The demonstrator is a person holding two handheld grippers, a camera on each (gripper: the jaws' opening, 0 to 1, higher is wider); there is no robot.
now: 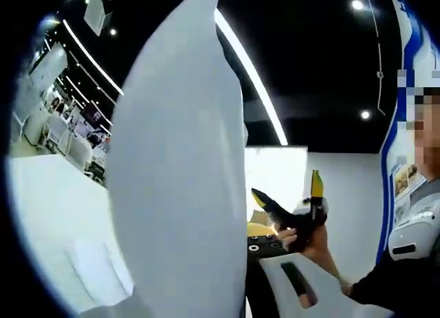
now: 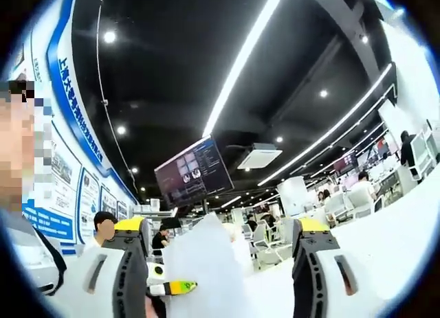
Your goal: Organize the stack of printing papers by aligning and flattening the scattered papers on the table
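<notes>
In the left gripper view, a large white sheet of paper (image 1: 179, 174) stands on edge straight ahead of the camera, rising from the bottom to the top and curving slightly. It covers the left gripper's own jaws, so whether they are apart or closed on the sheet cannot be told. To the right of the sheet the right gripper (image 1: 297, 202) comes into sight with its yellow-tipped black jaws spread apart, held by a hand (image 1: 307, 241); behind it hangs a bright white panel (image 1: 276, 175). To the left of the sheet lies the white table (image 1: 51, 215). In the right gripper view, the right gripper (image 2: 218, 263) has its two jaws standing wide apart, and a pale sheet of papers (image 2: 206, 277) rises between them without clearly touching either jaw. Beyond the jaws a dark ceiling screen (image 2: 194, 170) hangs overhead.
</notes>
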